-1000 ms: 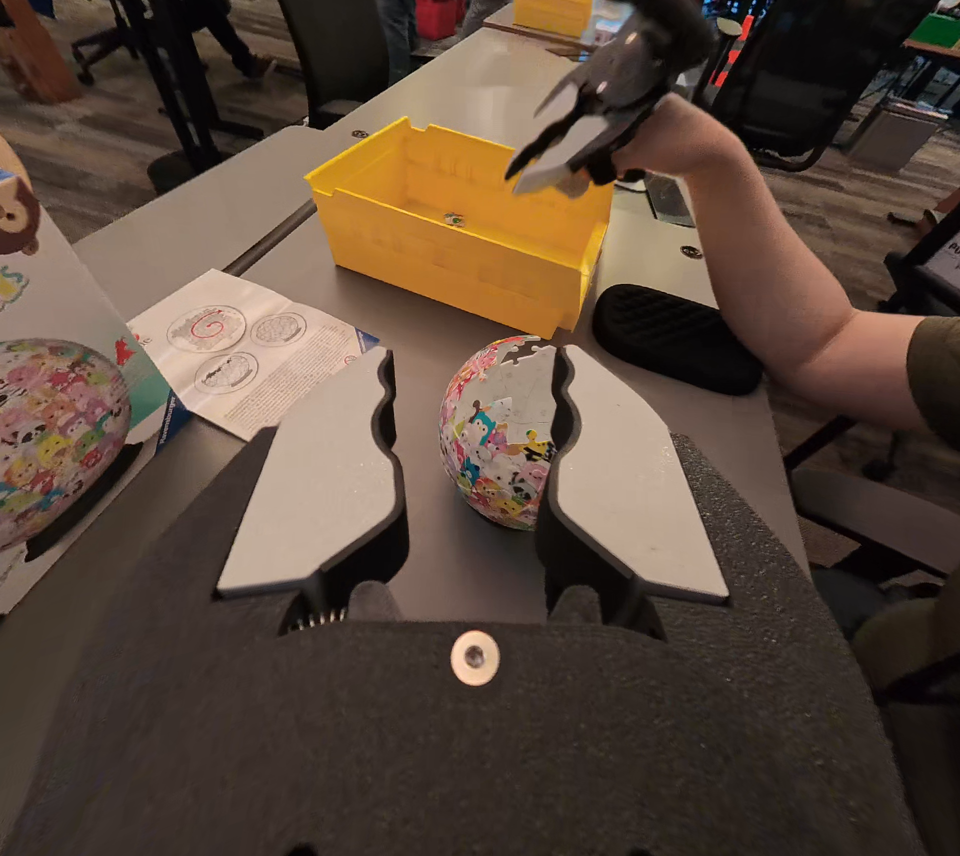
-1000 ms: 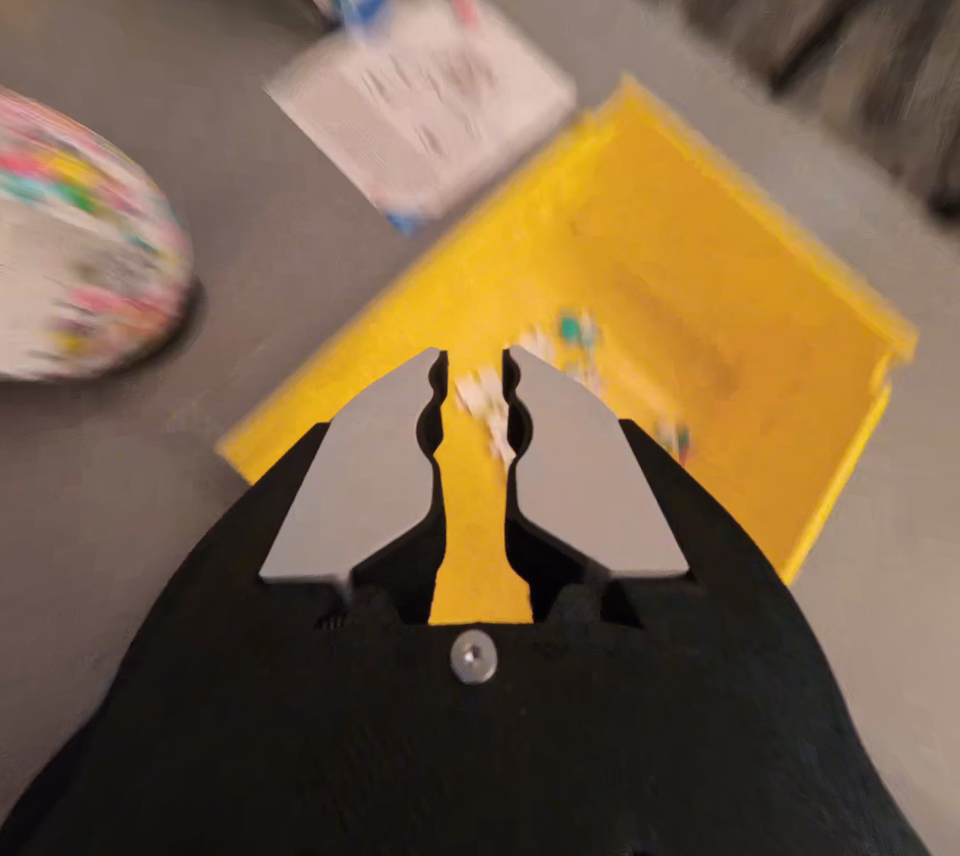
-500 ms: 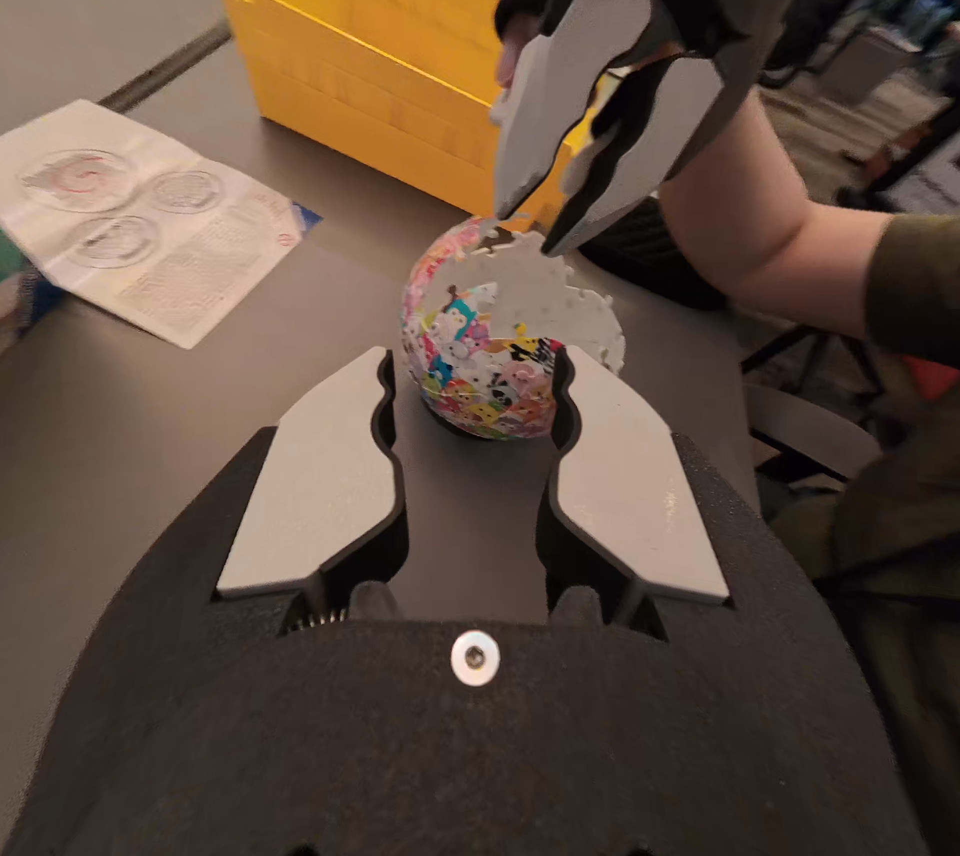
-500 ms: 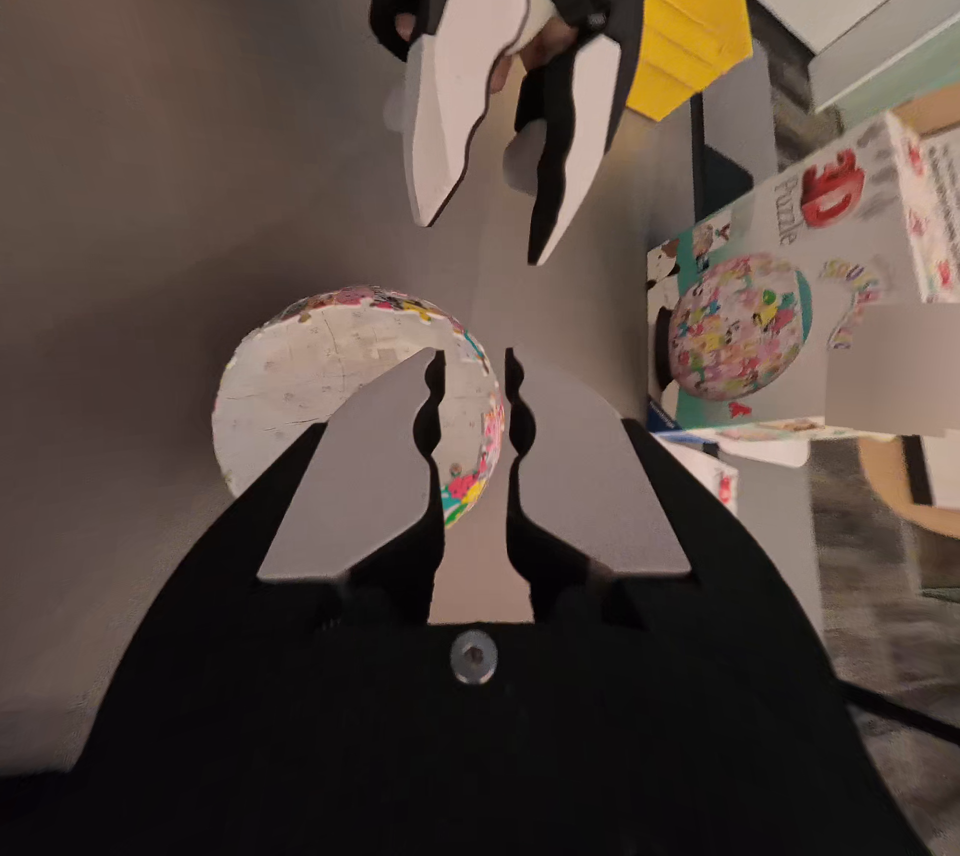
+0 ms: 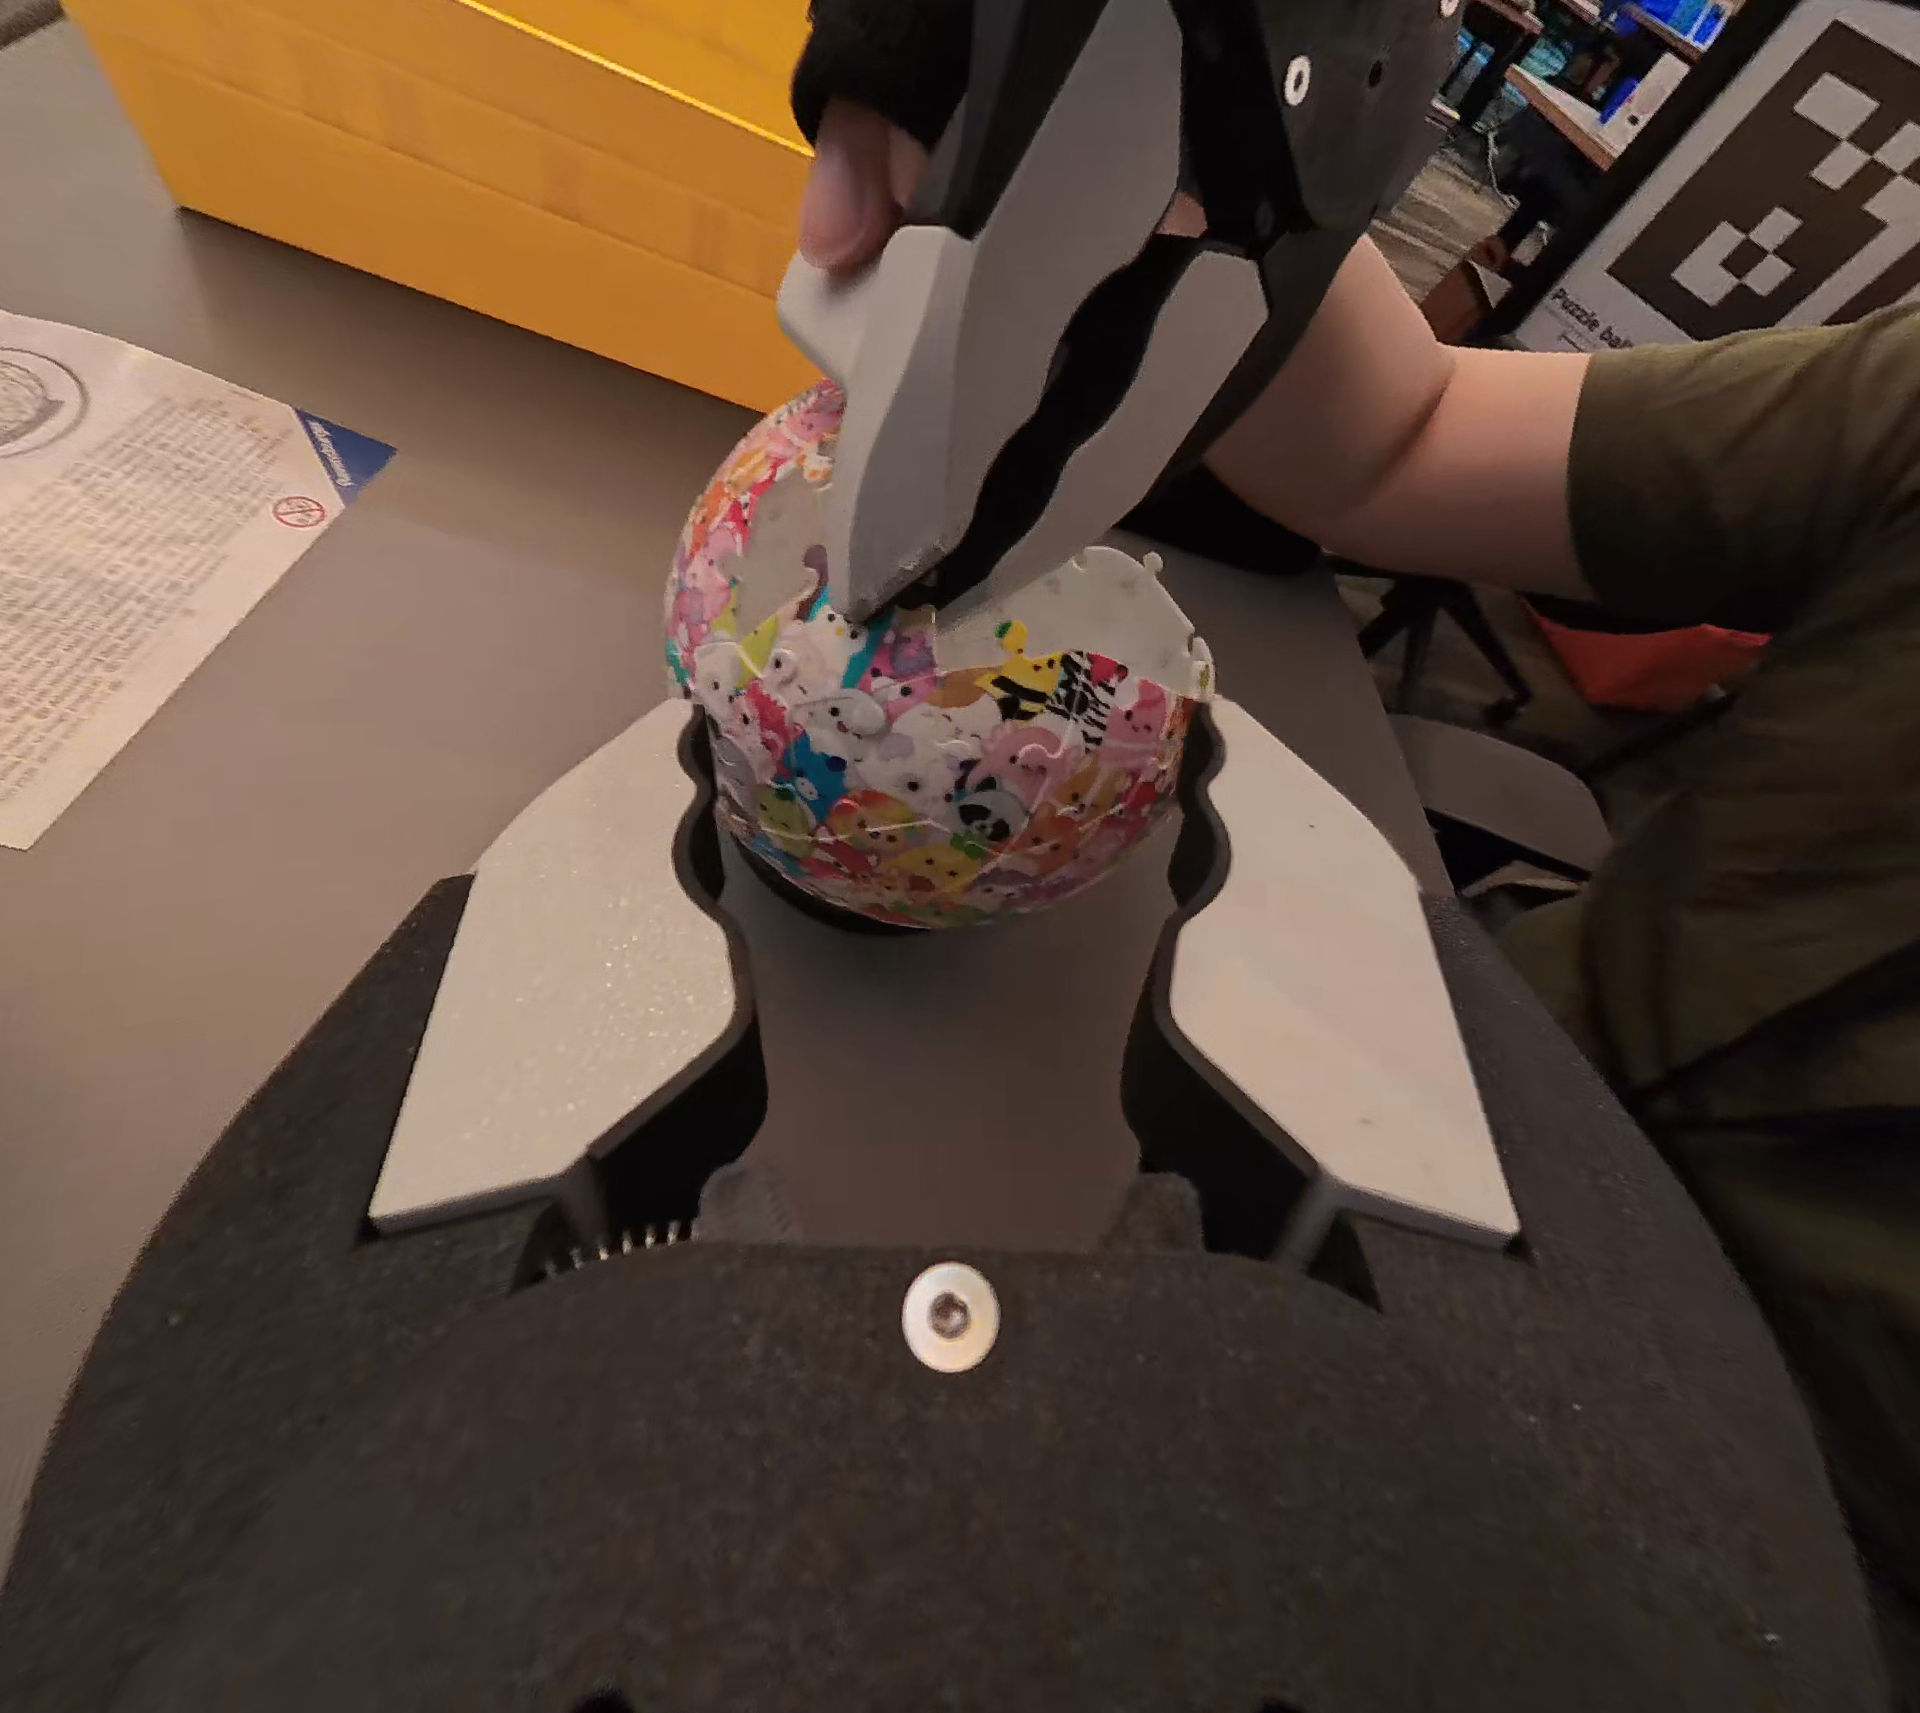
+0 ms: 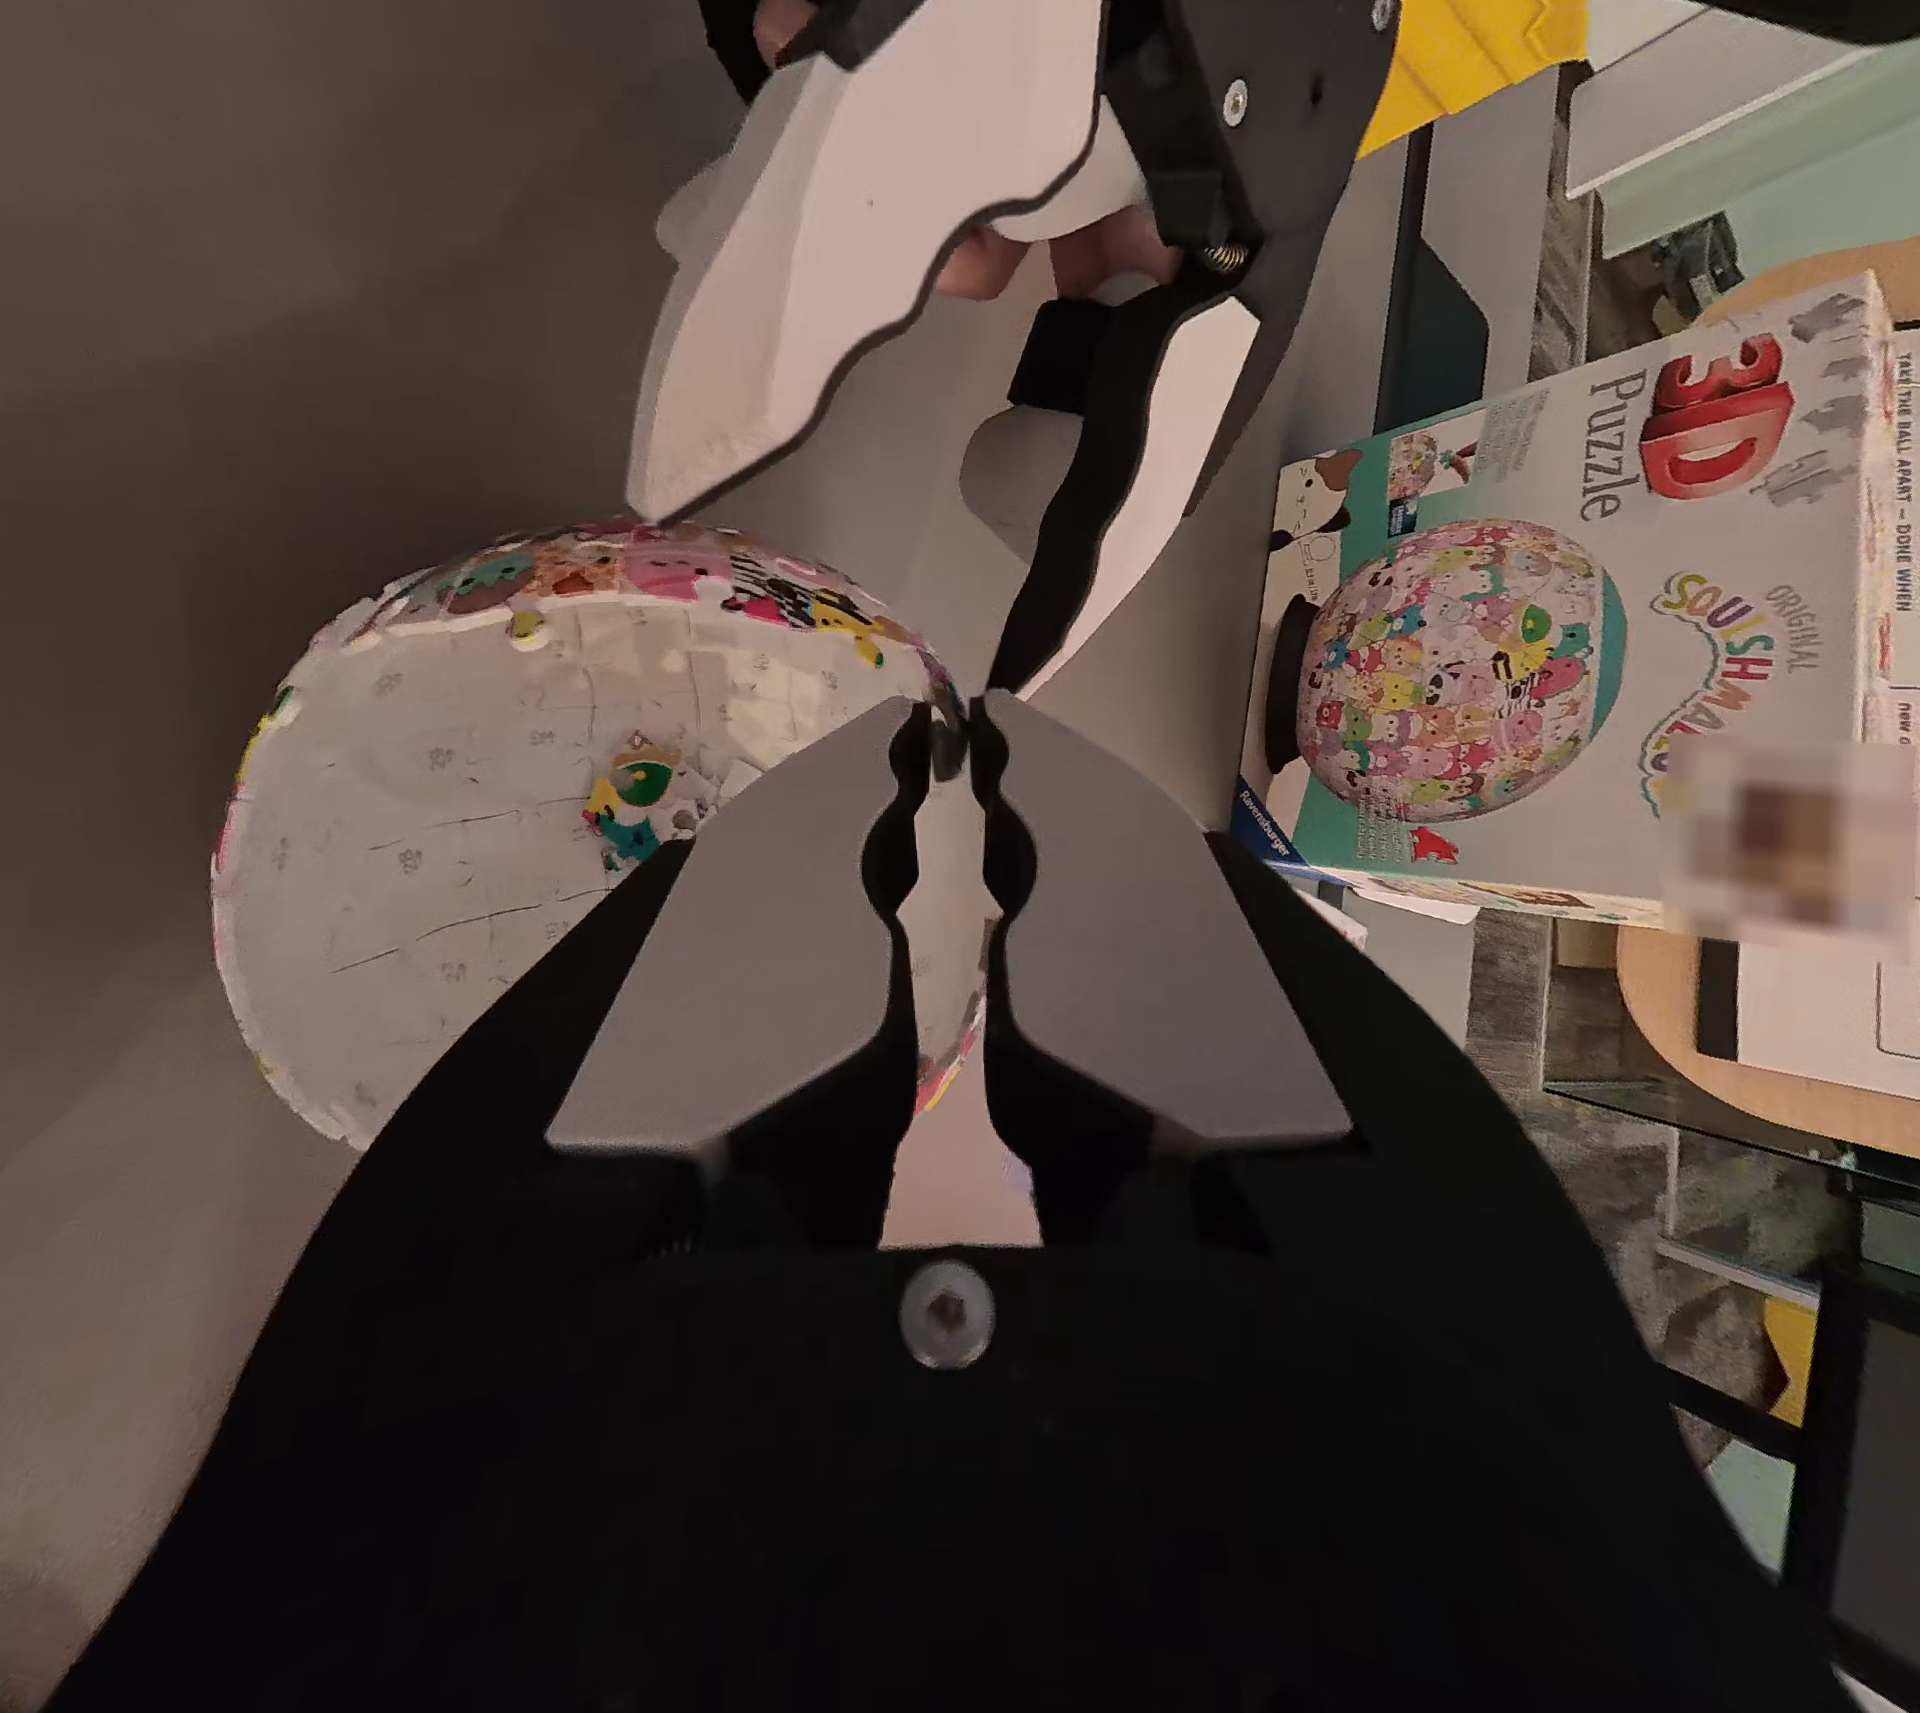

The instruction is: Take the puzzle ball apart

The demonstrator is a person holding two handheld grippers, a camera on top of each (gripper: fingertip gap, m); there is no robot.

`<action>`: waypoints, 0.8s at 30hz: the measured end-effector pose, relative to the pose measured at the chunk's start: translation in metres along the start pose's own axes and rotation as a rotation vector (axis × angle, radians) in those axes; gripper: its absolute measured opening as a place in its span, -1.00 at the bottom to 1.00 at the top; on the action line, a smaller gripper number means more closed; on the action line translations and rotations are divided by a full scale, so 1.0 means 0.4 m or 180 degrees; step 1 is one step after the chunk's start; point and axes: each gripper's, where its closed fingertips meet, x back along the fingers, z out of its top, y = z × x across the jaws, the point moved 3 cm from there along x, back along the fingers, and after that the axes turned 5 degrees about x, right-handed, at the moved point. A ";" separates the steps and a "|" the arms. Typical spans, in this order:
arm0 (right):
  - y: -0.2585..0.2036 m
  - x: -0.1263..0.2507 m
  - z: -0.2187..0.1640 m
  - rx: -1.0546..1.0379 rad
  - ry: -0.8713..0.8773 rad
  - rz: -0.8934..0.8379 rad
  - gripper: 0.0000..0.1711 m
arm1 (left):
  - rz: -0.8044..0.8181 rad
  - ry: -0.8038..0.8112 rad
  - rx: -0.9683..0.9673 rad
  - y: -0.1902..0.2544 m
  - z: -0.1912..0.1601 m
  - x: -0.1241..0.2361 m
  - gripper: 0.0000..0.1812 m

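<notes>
Roughly, left to right across the dark grey table [image 5: 499, 624]:
Instruction sheet [image 5: 114, 541]: a printed leaflet lying flat at the far left, well apart from the ball.
Yellow bin [image 5: 436, 105]: stands behind the sheet and the ball, open at the top.
Left gripper [image 5: 945, 790]: jaws spread wide, one finger on each side of the ball's lower half; whether the pads press it I cannot tell.
Puzzle ball [image 5: 935, 780]: sits on the table between those fingers, its top already gone, leaving a jagged rim and a white inner shell [image 6: 436, 832].
Right gripper [image 5: 914, 588]: comes down from above, its tips almost together and pinching a piece on the ball's rim.
Person's forearm [image 5: 1382, 458]: reaches in from the right behind that gripper.
Puzzle box [image 6: 1558, 624]: seen in the right wrist view beside the table.
</notes>
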 end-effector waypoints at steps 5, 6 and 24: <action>0.002 0.004 -0.001 -0.0259 0.0092 0.0120 -0.91 | 0.0112 -0.0157 -0.0140 -0.006 -0.018 -0.016 -0.07; 0.002 0.005 -0.001 -0.0341 0.0123 0.0168 -0.91 | 0.0077 -0.0144 -0.0136 -0.001 -0.017 -0.020 -0.10; -0.016 0.033 0.007 0.0457 -0.0371 0.0057 -0.94 | -0.0003 -0.0114 -0.0155 0.018 -0.018 -0.045 -0.11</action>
